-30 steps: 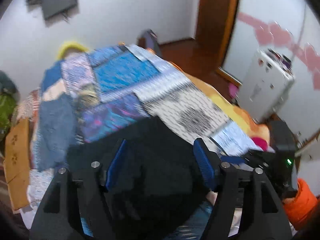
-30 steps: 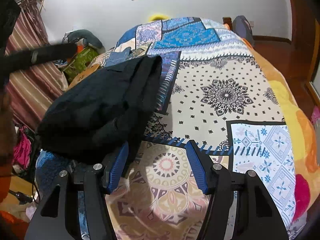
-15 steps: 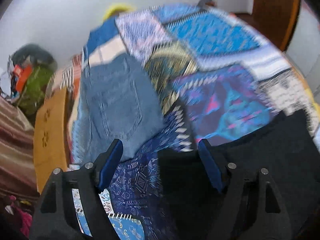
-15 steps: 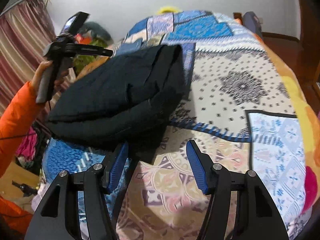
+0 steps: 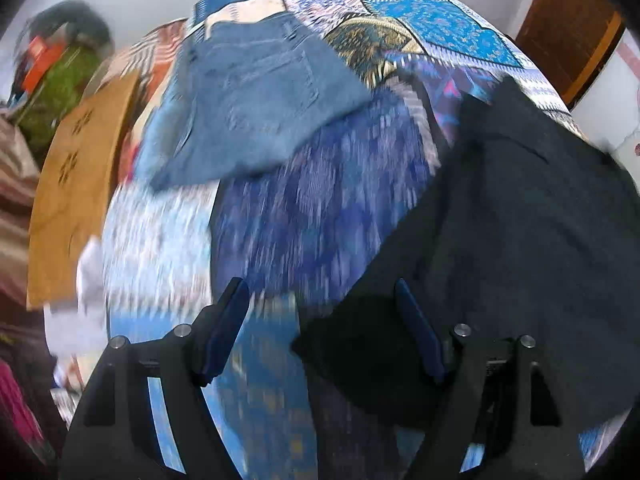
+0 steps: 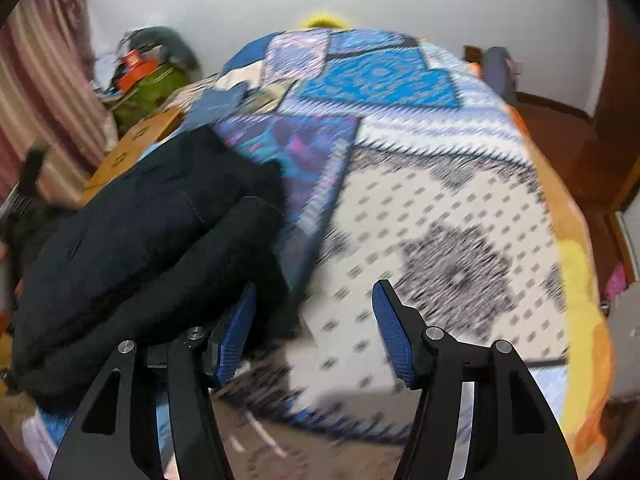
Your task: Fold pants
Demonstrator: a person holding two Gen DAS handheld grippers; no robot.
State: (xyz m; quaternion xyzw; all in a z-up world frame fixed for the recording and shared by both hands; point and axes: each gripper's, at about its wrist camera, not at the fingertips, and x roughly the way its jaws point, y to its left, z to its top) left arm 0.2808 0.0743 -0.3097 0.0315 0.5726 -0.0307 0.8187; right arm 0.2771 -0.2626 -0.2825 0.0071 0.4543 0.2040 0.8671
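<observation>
A: Black folded pants [image 6: 132, 248], where?
B: On the patchwork-print bedspread [image 6: 440, 216], toward its left side in the right wrist view, bundled in thick layers.

A: Long axis?
B: Running from the near left edge of the bed up and away toward the far wall, rounded fold facing the middle of the bed. In the left wrist view, same black cloth [image 5: 520, 232] spread across the right half, one corner reaching down between the fingers.

A: Left gripper [image 5: 320, 332]?
B: Spread wide, nothing pinched. Right blue pad [image 5: 418, 332] over the dark corner; touching or hovering, cannot tell through the blur.

A: Right gripper [image 6: 316, 332]?
B: Also spread wide, holding nothing. Left blue pad [image 6: 236, 336] just beside the near end of the bundle; contact unclear.

A: Anything else on the bed?
B: Folded blue denim jeans [image 5: 256, 100] farther back, back pocket up, well apart from the black pair. Tan cardboard piece [image 5: 76, 184] along the bed's left edge.
</observation>
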